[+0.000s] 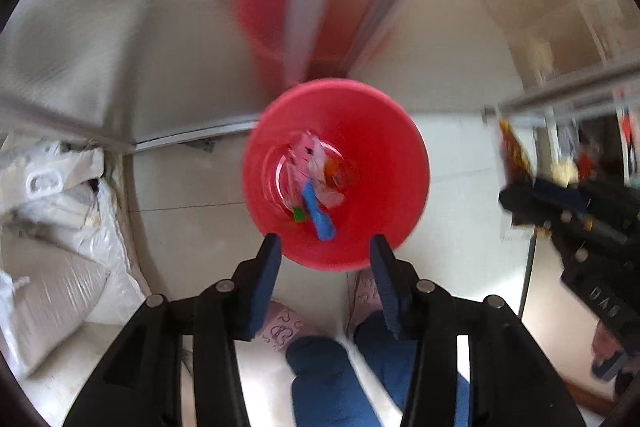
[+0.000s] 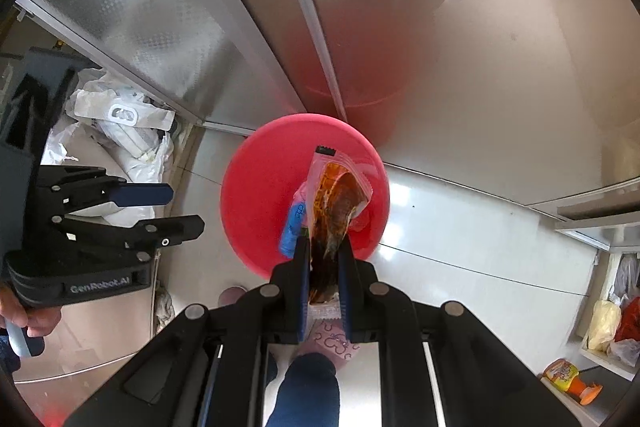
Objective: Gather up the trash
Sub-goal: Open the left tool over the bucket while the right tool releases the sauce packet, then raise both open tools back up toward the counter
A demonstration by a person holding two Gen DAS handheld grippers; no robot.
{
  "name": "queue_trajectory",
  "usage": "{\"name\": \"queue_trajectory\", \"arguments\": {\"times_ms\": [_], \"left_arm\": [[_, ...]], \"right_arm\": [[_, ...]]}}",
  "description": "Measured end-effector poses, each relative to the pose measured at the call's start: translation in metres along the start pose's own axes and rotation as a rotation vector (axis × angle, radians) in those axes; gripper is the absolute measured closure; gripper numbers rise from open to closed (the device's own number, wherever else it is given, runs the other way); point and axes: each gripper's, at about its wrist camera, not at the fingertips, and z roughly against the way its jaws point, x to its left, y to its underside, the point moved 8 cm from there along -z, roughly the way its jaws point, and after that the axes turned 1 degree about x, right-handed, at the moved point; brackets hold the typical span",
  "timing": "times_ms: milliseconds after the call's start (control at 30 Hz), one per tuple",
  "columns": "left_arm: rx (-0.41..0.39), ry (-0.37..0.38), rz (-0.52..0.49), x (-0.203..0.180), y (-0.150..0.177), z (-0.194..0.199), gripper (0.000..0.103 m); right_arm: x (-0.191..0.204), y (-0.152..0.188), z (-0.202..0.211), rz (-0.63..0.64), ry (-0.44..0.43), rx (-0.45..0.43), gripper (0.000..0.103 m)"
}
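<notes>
Step in hand: dropping one piece of trash into the bin. Right gripper [image 2: 324, 259] pinches a clear wrapper with brown residue [image 2: 336, 203]; fingers pressed onto its lower end, the rest hanging over the mouth of the red bin [image 2: 256, 187]. Left gripper [image 1: 325, 251] carries nothing, fingers spread, aimed down at the same bin from its 6 o'clock side.

Bin already holds a blue wrapper [image 1: 318, 215] and pinkish scraps [image 1: 316, 163].

Next move, as judged: spread the right fingers so the wrapper falls inside; it looks centred enough, though a light film may cling.

Floor: pale glossy tile [image 2: 460, 227]. Metal-faced panels [image 2: 480, 47] behind the bin at 12 o'clock; white sacks [image 2: 128, 131] at 9 o'clock.
</notes>
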Motion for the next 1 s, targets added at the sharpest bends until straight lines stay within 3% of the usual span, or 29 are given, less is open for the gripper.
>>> {"name": "queue_trajectory", "arguments": {"times_ms": [100, 433, 600, 733, 867, 933, 1000], "left_arm": [[-0.012, -0.006, 0.022, 0.012, -0.001, 0.007, 0.059], [-0.015, -0.049, 0.016, 0.041, 0.003, 0.015, 0.021], [-0.016, -0.093, 0.006, 0.046, 0.004, 0.015, 0.019], [-0.031, -0.094, 0.035, 0.053, 0.004, 0.018, 0.009], [-0.046, -0.073, 0.065, 0.054, 0.005, 0.024, 0.0], [-0.05, -0.072, 0.067, 0.052, 0.005, 0.028, 0.0], [-0.055, -0.073, 0.067, 0.049, 0.007, 0.034, 0.0]], "right_arm": [[0.007, -0.002, -0.003, 0.007, -0.012, 0.007, 0.091], [0.027, -0.016, -0.015, 0.056, -0.004, 0.029, 0.091], [0.028, -0.019, -0.021, 0.078, 0.02, 0.055, 0.091], [0.031, -0.019, -0.025, 0.099, 0.016, 0.065, 0.089], [0.031, -0.021, -0.027, 0.16, 0.052, 0.061, 0.076], [0.031, -0.021, -0.027, 0.18, 0.042, 0.066, 0.047], [0.031, -0.021, -0.022, 0.195, 0.04, 0.053, 0.04]]}}
